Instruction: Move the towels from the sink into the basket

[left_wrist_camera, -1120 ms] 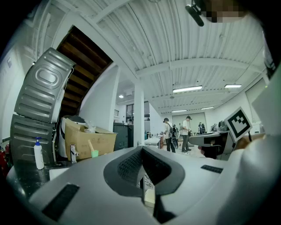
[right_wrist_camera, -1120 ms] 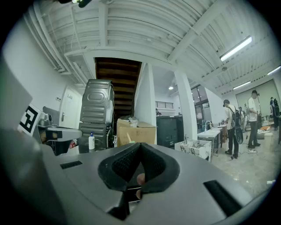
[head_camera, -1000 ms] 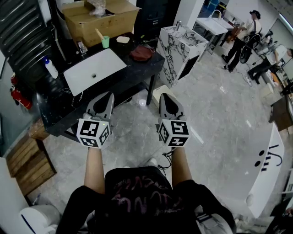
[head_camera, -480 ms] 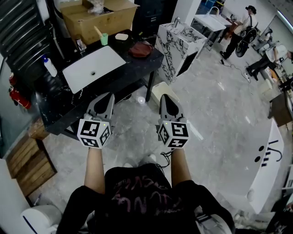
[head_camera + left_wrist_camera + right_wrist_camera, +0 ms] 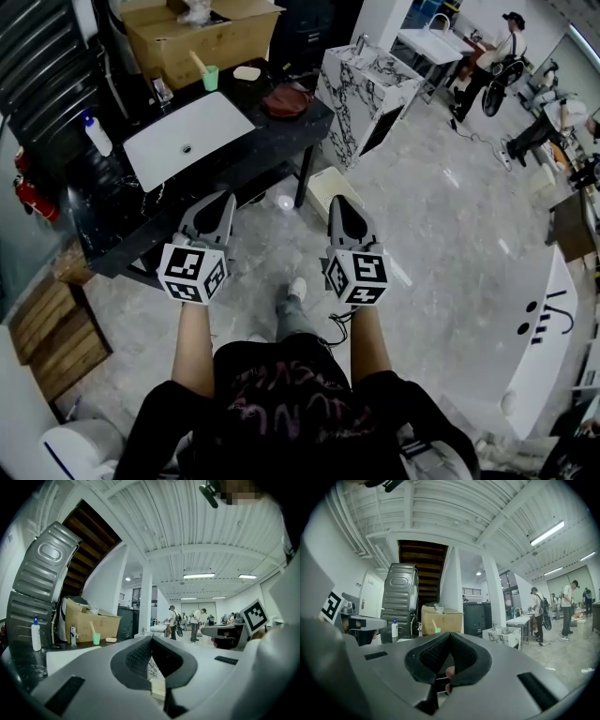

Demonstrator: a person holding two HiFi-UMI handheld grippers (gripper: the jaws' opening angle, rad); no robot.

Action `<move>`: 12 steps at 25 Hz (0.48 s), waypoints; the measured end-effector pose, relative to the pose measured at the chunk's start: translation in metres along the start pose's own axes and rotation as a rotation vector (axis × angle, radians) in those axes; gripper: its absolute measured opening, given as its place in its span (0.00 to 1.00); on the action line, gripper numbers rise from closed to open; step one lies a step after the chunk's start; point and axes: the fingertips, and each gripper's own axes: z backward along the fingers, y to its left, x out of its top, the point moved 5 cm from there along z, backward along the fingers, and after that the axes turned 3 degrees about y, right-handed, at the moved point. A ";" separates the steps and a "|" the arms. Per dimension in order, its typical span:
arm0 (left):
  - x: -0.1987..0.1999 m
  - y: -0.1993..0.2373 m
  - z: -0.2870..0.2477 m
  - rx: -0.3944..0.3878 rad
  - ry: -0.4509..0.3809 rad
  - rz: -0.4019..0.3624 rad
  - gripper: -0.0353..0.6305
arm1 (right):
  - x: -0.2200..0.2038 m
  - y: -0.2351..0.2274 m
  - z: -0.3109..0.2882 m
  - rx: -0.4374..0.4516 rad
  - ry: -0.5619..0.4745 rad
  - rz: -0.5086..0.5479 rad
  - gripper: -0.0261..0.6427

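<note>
The dark surface [image 5: 272,131] at far left carried the white sink [image 5: 220,122], the left gripper [image 5: 221,199] and right gripper [image 5: 338,202] hung level nearer, jaws pressed together and empty, and a reddish bundle [image 5: 286,101], possibly a towel, lay right of the sink.

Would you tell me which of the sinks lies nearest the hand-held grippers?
The white rectangular sink set in the black counter, just ahead of the left hand-held gripper; the marble-patterned sink unit stands farther off to the right.
</note>
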 end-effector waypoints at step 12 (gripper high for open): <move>-0.005 0.017 -0.077 -0.014 0.057 -0.016 0.06 | -0.003 -0.043 -0.067 0.011 0.014 -0.028 0.06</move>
